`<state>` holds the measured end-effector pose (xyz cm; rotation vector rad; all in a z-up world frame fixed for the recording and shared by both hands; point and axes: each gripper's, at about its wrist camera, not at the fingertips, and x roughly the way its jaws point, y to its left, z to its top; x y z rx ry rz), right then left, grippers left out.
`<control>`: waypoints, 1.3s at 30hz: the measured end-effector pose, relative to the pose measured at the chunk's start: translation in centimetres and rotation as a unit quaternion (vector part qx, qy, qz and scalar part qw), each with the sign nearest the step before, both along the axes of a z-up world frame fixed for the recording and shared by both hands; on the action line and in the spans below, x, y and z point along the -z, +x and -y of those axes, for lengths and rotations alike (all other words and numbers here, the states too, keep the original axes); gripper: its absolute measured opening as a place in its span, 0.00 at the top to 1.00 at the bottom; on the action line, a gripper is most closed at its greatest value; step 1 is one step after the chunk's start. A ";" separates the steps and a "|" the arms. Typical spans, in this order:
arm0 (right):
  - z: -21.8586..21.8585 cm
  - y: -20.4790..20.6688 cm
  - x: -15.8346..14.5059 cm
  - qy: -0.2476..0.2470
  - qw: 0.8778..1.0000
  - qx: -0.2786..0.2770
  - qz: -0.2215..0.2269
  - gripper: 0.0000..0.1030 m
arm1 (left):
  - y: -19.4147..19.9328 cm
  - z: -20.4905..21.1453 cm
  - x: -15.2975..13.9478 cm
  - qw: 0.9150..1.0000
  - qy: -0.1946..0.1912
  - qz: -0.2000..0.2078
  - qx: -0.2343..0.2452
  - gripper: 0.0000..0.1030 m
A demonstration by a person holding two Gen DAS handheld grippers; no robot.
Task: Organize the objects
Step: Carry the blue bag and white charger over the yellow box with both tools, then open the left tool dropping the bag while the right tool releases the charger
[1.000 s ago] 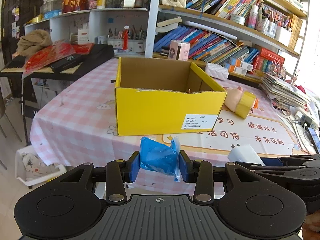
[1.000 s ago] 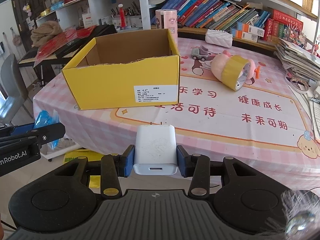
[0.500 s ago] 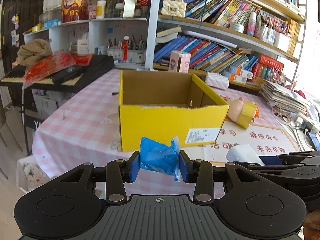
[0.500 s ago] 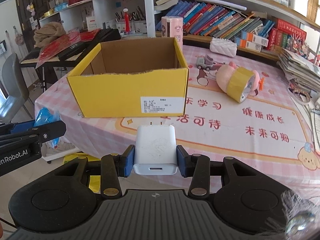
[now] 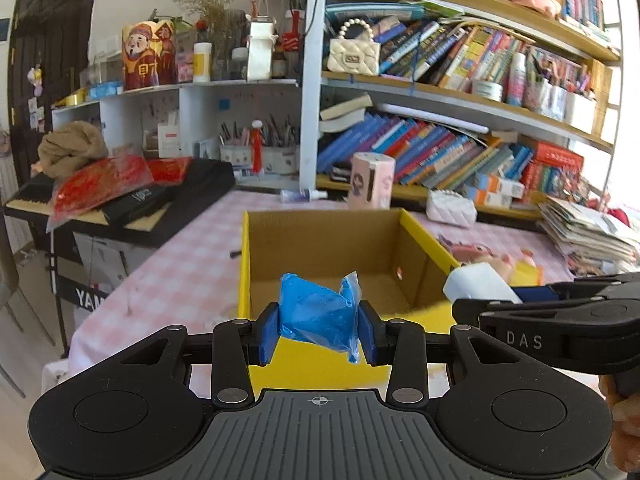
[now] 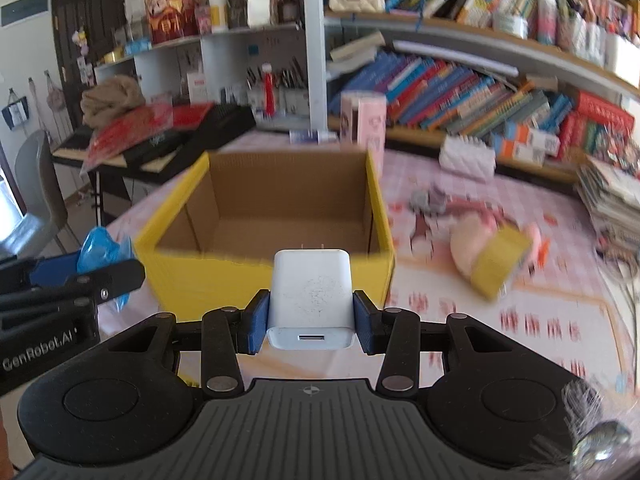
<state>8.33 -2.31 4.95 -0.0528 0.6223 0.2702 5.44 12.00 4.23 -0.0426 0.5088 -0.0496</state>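
From the left wrist view, the left gripper [image 5: 318,330] has its blue pads clamped on a crinkly blue packet [image 5: 316,316], held in the air right at the near wall of the yellow cardboard box [image 5: 352,368], whose brown inside looks bare from here. At the right edge the right gripper [image 5: 520,294] comes in alongside, a white block poking out of its tip. Over to the right wrist view: the right gripper's pads squeeze a white USB charger [image 6: 311,294], prongs pointing ahead toward the box, carried just short of its near rim. The box floor shows nothing in it. Out on the pink checked tablecloth [image 6: 480,320], a roll of yellow tape [image 6: 500,266] and a pink toy lie loose, blurred. My read: two items picked up, none dropped in yet, and those strays remain to be gathered.
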 end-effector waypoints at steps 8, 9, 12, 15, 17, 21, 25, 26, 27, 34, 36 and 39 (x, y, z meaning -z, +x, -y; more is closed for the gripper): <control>-0.6 7.5 0.2 -0.025 0.999 -0.031 0.009 0.60 | 6.4 1.0 1.2 1.000 0.009 -0.017 -0.020 0.63; -0.7 8.3 0.4 -0.029 0.999 -0.035 0.008 0.60 | 7.1 1.2 1.5 0.999 0.012 -0.022 -0.022 0.63; -1.0 10.9 1.3 -0.054 0.997 -0.063 0.004 0.60 | 9.2 1.7 2.3 0.999 0.018 -0.039 -0.028 0.63; -1.4 13.0 2.4 -0.083 0.992 -0.098 -0.002 0.60 | 10.8 2.1 2.9 0.998 0.028 -0.054 -0.034 0.63; -1.8 14.3 3.2 -0.102 0.987 -0.121 -0.008 0.60 | 11.8 2.4 3.5 0.996 0.035 -0.067 -0.039 0.63; -2.7 16.4 4.9 -0.138 0.977 -0.161 -0.021 0.60 | 13.6 2.7 4.7 0.993 0.047 -0.094 -0.046 0.63; -3.4 17.7 6.3 -0.174 0.963 -0.203 -0.031 0.60 | 15.0 3.0 5.7 0.990 0.054 -0.117 -0.050 0.63; -3.5 17.9 6.6 -0.181 0.960 -0.211 -0.033 0.60 | 15.3 3.1 5.8 0.990 0.056 -0.121 -0.051 0.63; -3.6 18.1 6.8 -0.187 0.956 -0.222 -0.038 0.60 | 15.6 3.2 6.0 0.989 0.058 -0.126 -0.052 0.63; -4.2 18.9 7.4 -0.244 0.932 -0.264 -0.046 0.60 | 17.0 4.0 6.7 0.985 0.071 -0.149 -0.048 0.63; -4.1 19.0 7.6 -0.255 0.928 -0.269 -0.045 0.60 | 17.2 4.3 6.8 0.985 0.073 -0.149 -0.047 0.63; -4.3 19.0 7.7 -0.263 0.925 -0.270 -0.045 0.60 | 17.4 4.2 6.8 0.984 0.073 -0.152 -0.050 0.63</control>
